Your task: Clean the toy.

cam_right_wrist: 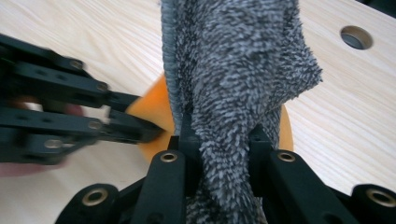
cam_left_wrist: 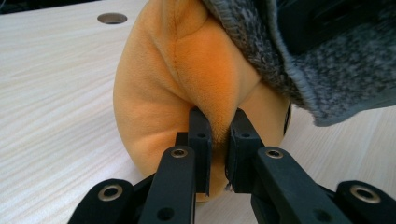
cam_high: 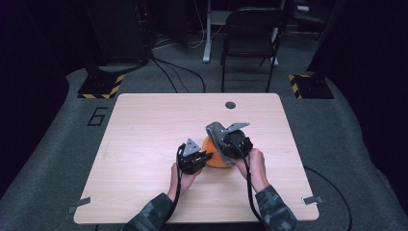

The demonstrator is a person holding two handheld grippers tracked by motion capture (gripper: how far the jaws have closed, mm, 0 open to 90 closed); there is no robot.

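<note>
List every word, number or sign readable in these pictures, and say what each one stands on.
"6": a large dark numeral marked on the grey floor, left of the light wooden table.
Yellow-and-black hazard stripes, no words: on the two black floor plates beyond the table's far corners.
No text on the orange plush toy, the grey fuzzy cloth, the left tool or the right tool.

This looks like a lab or test room set up for recording. A plain wooden counter [cam_high: 144, 144] stands on grey carpet [cam_high: 53, 144], with black-and-yellow hazard-striped bases [cam_high: 101, 86] at its far corners, cables [cam_high: 178, 72] trailing across the floor, a "6" [cam_high: 97, 116] marked on the carpet, a folding chair [cam_high: 250, 43], and dark curtains around.
</note>
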